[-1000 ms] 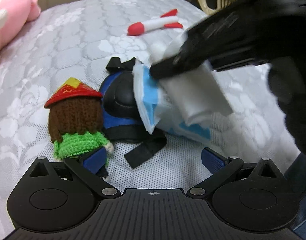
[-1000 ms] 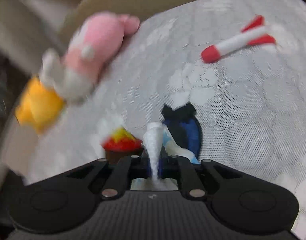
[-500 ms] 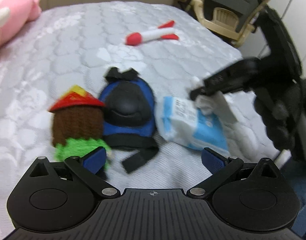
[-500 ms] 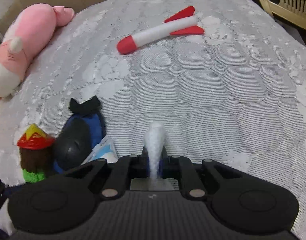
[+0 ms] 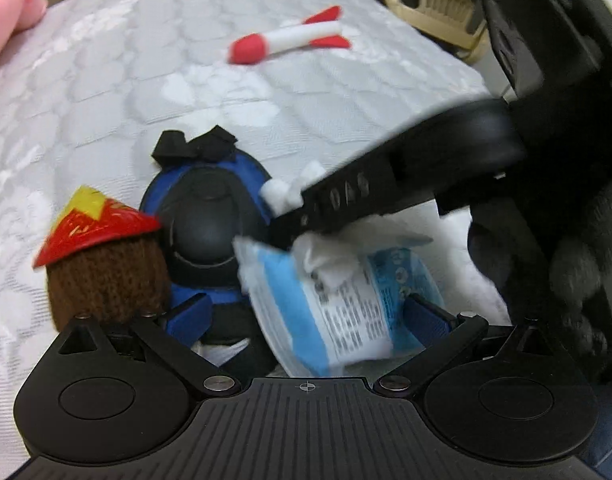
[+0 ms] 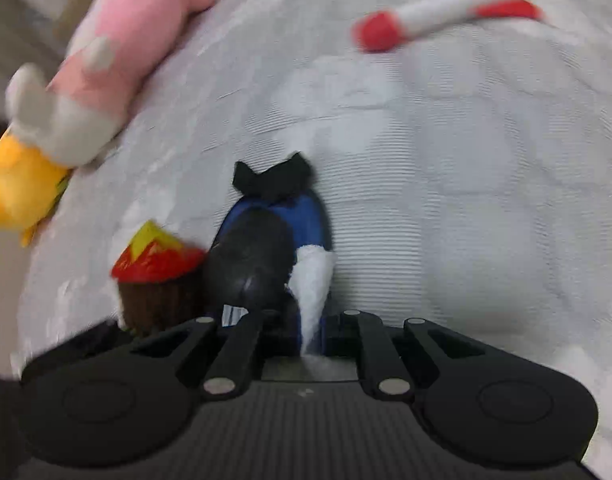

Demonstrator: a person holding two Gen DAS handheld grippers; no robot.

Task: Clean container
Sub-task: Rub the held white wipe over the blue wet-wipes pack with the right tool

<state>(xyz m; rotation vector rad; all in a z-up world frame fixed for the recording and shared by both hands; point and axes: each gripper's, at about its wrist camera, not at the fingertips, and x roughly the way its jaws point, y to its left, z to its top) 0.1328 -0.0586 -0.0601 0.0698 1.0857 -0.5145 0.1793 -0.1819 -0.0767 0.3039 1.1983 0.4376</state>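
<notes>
A blue and white wipes pack lies on the quilted bed between the open fingers of my left gripper. My right gripper is shut on a white wipe. In the left wrist view the right gripper reaches in from the right over the pack, with the wipe at its tip and more white tissue at the pack's opening. A blue and black knee pad lies just left of the pack.
A knitted doll with a red hat stands left of the knee pad. A red and white rocket toy lies farther back. A pink plush and a yellow plush lie at the left bed edge. A chair stands beyond the bed.
My right gripper swung away to the right with the wipe, then came back over the pack. My left gripper moved forward so the pack sits between its fingers.
</notes>
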